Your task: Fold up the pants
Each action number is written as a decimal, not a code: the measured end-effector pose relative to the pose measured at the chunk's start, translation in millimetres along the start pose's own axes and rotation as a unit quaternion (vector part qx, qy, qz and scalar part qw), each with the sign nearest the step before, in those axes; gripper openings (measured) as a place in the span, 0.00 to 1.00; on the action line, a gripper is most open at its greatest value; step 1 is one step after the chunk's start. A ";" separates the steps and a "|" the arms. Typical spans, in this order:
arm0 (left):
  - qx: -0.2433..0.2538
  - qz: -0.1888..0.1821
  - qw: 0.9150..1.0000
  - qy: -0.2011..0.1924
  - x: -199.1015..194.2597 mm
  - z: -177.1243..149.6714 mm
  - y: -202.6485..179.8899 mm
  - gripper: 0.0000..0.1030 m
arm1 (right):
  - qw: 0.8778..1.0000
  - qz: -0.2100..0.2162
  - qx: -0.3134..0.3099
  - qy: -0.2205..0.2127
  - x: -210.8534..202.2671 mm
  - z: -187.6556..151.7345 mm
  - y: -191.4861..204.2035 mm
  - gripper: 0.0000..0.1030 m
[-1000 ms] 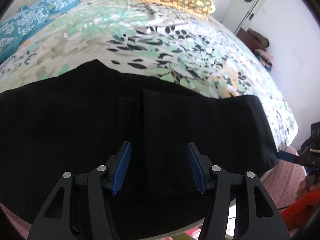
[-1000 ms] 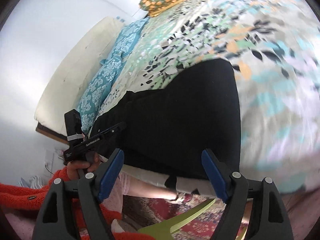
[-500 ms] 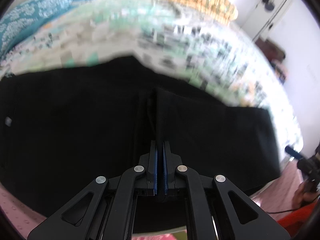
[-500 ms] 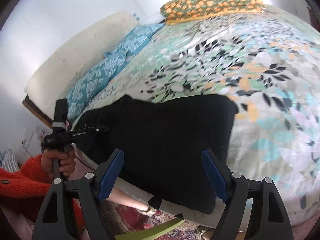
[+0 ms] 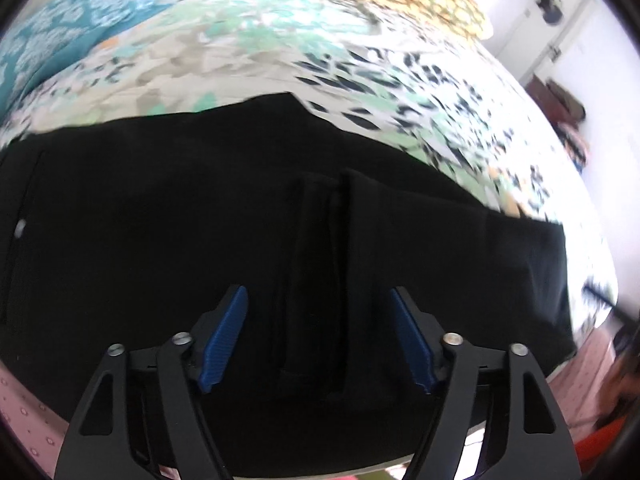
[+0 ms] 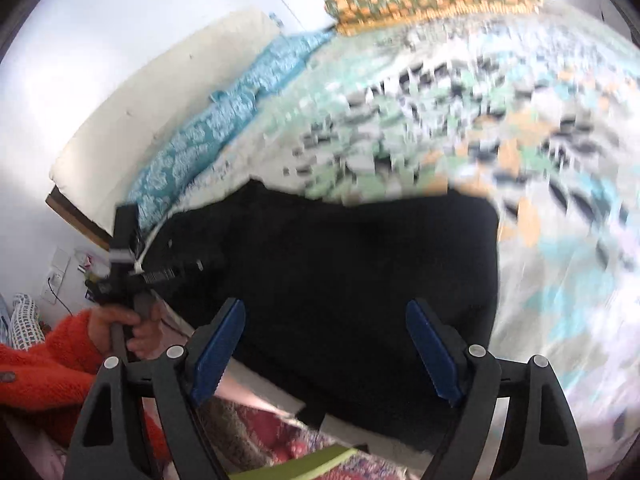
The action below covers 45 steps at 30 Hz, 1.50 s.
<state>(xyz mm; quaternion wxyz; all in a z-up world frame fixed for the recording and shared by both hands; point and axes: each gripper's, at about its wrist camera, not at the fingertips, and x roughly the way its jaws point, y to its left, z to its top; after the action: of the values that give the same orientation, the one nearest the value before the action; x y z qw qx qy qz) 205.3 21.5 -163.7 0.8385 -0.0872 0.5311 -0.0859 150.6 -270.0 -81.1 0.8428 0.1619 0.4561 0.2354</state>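
1. Our left tool (image 5: pixel 318 336) is spread wide, blue pads apart and holding nothing. It hovers just above the pants (image 5: pixel 160 240), with a raised lengthwise ridge of cloth lying between the pads.
2. Our right tool (image 6: pixel 326 348) is also wide open and empty. It hangs over the near edge of the pants (image 6: pixel 360 272), at the other end of them.
3. The pants lie flat and dark along the near side of the bed (image 5: pixel 240 60), on the patterned cover. From the right view they look like one long, fairly tidy rectangle with a squared-off end, so we judge that the legs are already laid one on the other.
4. What seems left is the crosswise folding, bringing one end over toward the other; no such fold shows yet. Blur makes finer detail hard to read.
5. Pose: both tools point forward and down across the bed from its near edge. In the right view our left hand (image 6: pixel 120 328), in an orange sleeve, grips its tool's handle low beside the mattress.
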 end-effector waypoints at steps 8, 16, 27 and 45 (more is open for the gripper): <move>0.021 0.010 1.000 0.003 7.1 -0.3 -7.1 0.40 | 0.982 0.030 0.167 0.085 72.0 36.9 -74.8 0.79; 0.016 0.008 1.000 0.004 8.8 0.9 -7.2 0.42 | 0.981 0.072 0.168 0.067 19.6 37.6 -55.2 0.79; 0.004 0.000 1.000 0.007 8.0 1.4 -4.6 0.43 | 0.977 0.074 0.165 0.116 25.9 -44.0 -31.9 0.79; -0.009 -0.030 1.000 0.006 7.0 2.2 -5.8 0.65 | 0.977 0.093 0.179 0.073 19.5 -49.6 -34.4 0.82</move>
<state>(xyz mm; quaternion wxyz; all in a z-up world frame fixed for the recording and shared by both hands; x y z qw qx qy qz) 209.9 14.4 -167.5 0.8313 -0.1096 0.5344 -0.1066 126.4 -285.3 -137.7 0.7388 0.3341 0.5343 0.2391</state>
